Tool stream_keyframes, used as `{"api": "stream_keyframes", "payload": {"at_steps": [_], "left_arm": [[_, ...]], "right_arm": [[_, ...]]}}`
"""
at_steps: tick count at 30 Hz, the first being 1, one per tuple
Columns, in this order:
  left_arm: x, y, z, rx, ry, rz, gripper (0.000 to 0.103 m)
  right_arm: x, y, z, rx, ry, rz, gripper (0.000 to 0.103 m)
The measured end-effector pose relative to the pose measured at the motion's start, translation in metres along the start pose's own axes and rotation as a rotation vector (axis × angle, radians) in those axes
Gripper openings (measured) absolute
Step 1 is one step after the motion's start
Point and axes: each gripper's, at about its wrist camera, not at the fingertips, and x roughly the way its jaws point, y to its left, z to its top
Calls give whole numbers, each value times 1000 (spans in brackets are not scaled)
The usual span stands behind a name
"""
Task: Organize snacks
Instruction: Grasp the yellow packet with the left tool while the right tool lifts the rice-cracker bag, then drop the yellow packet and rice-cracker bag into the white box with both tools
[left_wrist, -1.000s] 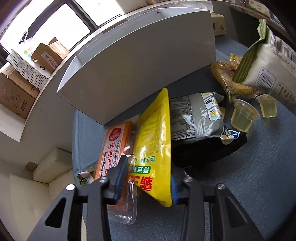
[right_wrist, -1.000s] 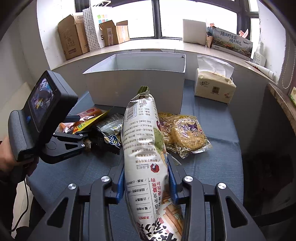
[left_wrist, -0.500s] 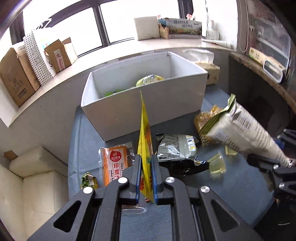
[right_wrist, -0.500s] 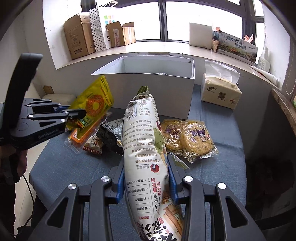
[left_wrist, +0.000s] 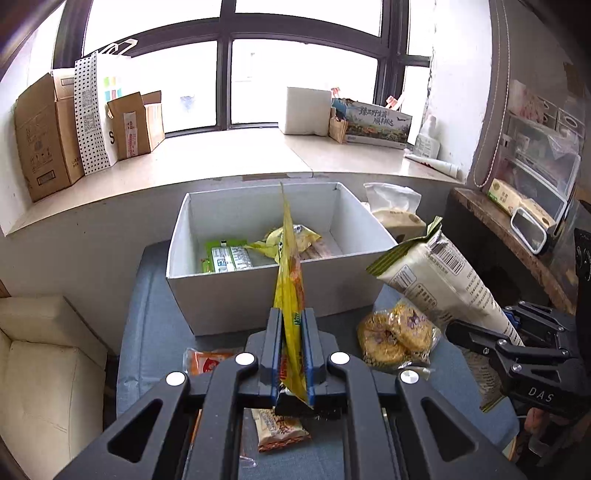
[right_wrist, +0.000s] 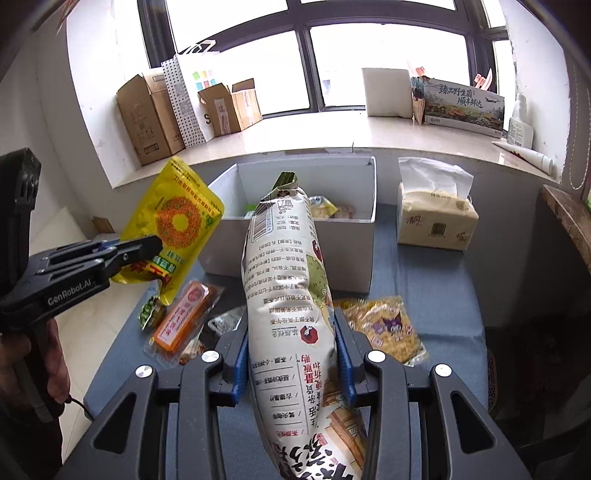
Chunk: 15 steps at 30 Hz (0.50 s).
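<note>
My left gripper (left_wrist: 291, 354) is shut on a flat yellow snack pouch (left_wrist: 290, 280), held edge-on above the table in front of the white box (left_wrist: 258, 295). The same pouch (right_wrist: 173, 225) and left gripper (right_wrist: 147, 247) show at the left of the right wrist view. My right gripper (right_wrist: 291, 354) is shut on a long white rice-cracker bag (right_wrist: 291, 295), raised and pointing toward the white box (right_wrist: 295, 251). That bag (left_wrist: 436, 280) and right gripper (left_wrist: 513, 332) show at the right of the left wrist view. The box holds a green packet (left_wrist: 229, 258) and other snacks.
On the blue-grey table (right_wrist: 436, 295) lie an orange packet (right_wrist: 184, 317), a bag of round cookies (right_wrist: 384, 325), a small green packet (right_wrist: 149, 312) and a dark packet. A tissue pack (right_wrist: 436, 218) stands right of the box. Cardboard boxes (right_wrist: 147, 118) sit on the windowsill.
My left gripper closed on the yellow pouch and lifted it off the table, up toward the box. My right gripper rose slightly with the white bag, closer to the box.
</note>
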Motion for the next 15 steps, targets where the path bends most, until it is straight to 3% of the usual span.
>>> {"api": "stream_keyframes", "payload": {"at_steps": [8, 15], "left_arm": [[23, 13, 61, -22, -68, 24, 11], [74, 30, 105, -4, -59, 59, 12]], "right_arm": [[18, -18, 71, 80, -65, 3, 42], [64, -26, 124, 80, -59, -54, 42]]}}
